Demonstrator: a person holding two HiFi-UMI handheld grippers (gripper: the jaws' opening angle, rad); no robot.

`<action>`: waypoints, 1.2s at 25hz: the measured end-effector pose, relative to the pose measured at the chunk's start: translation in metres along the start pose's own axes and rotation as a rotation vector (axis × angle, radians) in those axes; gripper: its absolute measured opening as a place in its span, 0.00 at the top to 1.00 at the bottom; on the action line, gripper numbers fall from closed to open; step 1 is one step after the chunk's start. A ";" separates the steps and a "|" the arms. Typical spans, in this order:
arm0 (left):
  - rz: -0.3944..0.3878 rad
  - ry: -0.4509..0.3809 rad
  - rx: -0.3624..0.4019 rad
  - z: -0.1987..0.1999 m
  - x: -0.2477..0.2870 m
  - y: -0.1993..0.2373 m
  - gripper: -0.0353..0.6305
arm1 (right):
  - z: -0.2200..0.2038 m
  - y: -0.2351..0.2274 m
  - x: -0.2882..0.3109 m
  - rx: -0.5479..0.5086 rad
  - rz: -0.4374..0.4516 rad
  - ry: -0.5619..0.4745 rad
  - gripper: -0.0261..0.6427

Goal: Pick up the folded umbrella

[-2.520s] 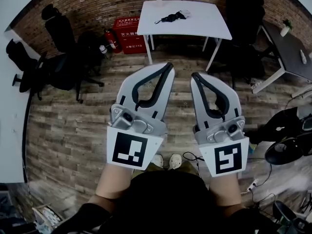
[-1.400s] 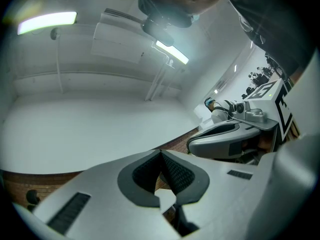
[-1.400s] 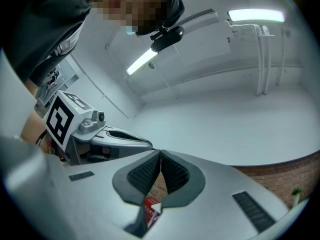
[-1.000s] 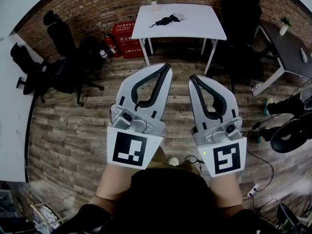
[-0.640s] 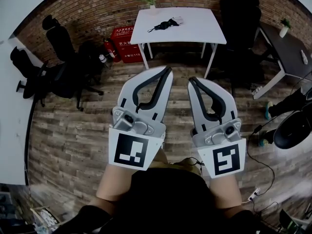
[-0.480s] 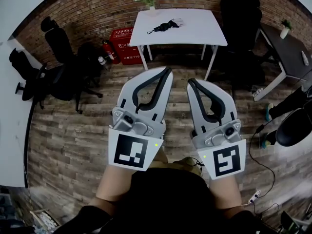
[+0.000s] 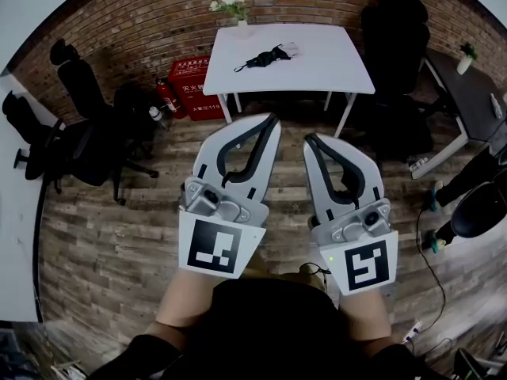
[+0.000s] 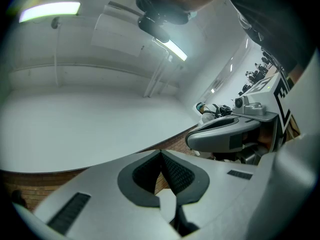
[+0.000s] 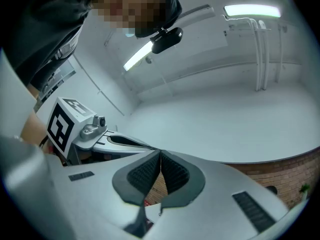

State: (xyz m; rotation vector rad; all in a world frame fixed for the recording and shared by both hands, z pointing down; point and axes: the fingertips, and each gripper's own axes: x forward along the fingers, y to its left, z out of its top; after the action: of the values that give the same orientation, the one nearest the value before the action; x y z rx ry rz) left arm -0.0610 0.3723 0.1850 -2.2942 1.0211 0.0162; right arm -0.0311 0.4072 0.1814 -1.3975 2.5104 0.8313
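Observation:
A black folded umbrella lies on the white table at the far end of the room, by the brick wall. My left gripper is held out in front of me, well short of the table, shut with nothing in it. Beside it my right gripper is shut and empty too. In the left gripper view the dark pads meet tip to tip; in the right gripper view the pads also touch. Both gripper views point up at the white wall and ceiling, and the umbrella is out of them.
A vase of white flowers stands at the table's back left corner. Red crates and a fire extinguisher sit left of the table. Black office chairs are at the left and behind the table. A dark desk and floor cables lie to the right.
The table and umbrella have drawn nearer and lower in the head view as I walk forward. Both grippers stay shut, side by side.

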 end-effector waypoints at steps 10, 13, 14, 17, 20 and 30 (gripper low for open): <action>-0.029 0.030 -0.027 -0.058 0.059 0.061 0.93 | -0.047 -0.031 0.082 0.014 -0.008 0.043 0.92; -0.034 0.020 -0.032 -0.071 0.072 0.071 0.93 | -0.057 -0.041 0.098 0.026 -0.016 0.048 0.92; -0.036 0.000 -0.028 -0.077 0.075 0.074 0.93 | -0.060 -0.044 0.104 0.022 -0.019 0.049 0.92; -0.046 -0.022 -0.028 -0.089 0.088 0.085 0.93 | -0.073 -0.051 0.124 -0.015 -0.022 0.079 0.92; -0.067 -0.030 -0.017 -0.091 0.104 0.099 0.93 | -0.083 -0.063 0.139 -0.028 -0.039 0.102 0.92; -0.089 0.016 -0.083 -0.128 0.140 0.131 0.93 | -0.118 -0.088 0.184 -0.031 -0.064 0.151 0.92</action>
State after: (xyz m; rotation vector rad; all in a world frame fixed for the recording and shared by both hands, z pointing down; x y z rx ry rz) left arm -0.0806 0.1426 0.1836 -2.4173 0.9413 0.0039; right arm -0.0450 0.1720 0.1743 -1.5979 2.5562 0.7841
